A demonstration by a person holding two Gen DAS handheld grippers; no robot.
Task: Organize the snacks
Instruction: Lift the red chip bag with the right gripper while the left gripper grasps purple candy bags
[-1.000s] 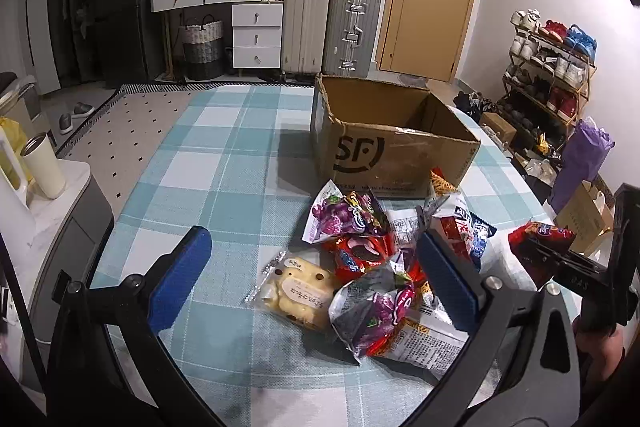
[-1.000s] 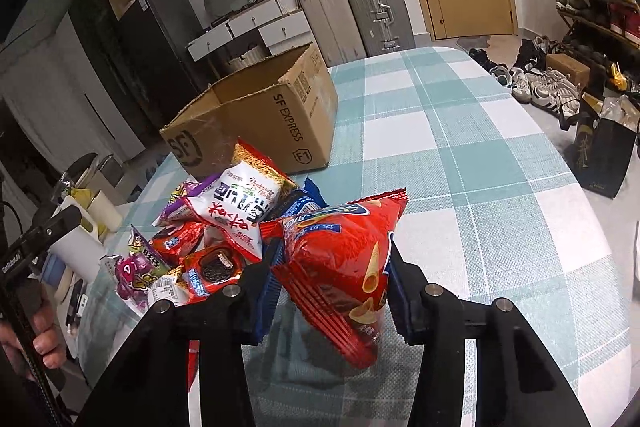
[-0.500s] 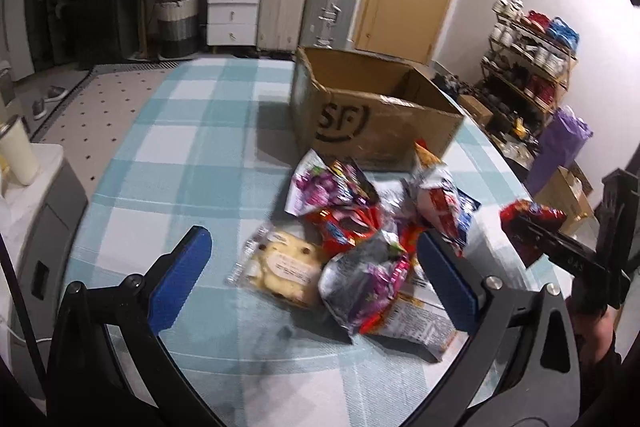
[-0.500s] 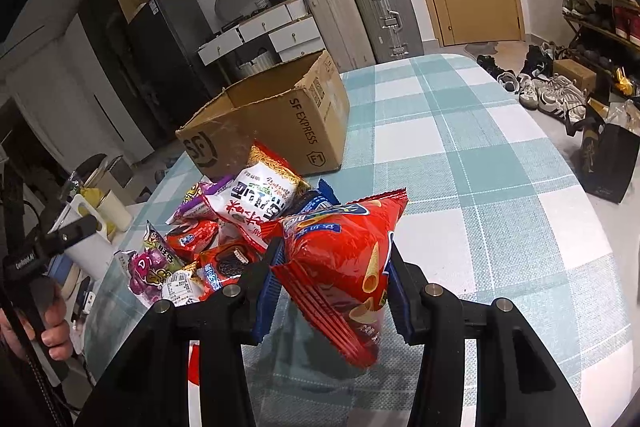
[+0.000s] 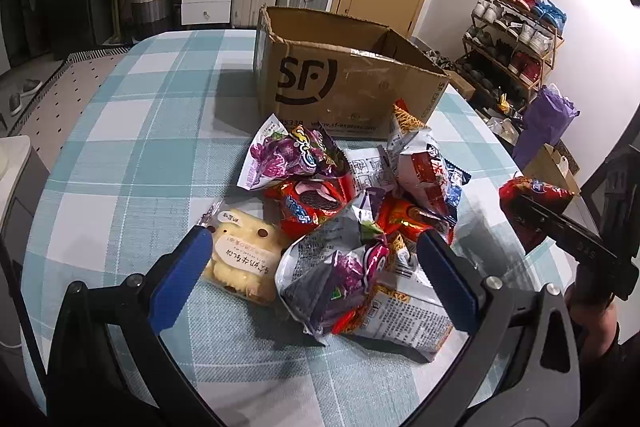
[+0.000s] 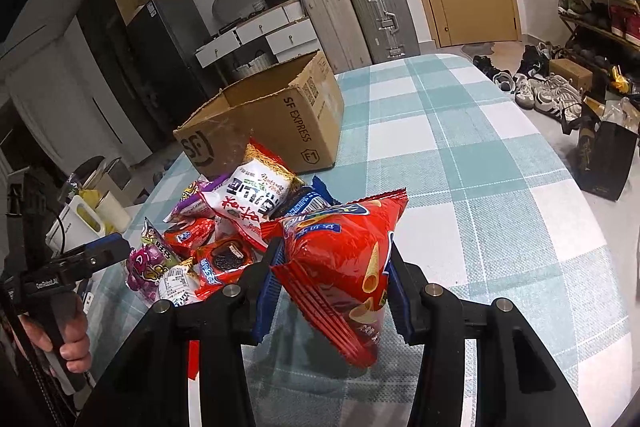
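Right tongs [image 6: 334, 291]: we are gripping a red chip bag [image 6: 344, 263] between narrowed blue pads, holding it clear of the counter [image 6: 500, 187].
Left tongs [image 5: 312, 259]: we are holding them wide apart, gripping nothing, over the snack pile [image 5: 348, 211].
Box [image 5: 340, 83]: standing open just behind the pile, away from the counter's edges.
Right view only: the box's long side, printed SF EXPRESS.
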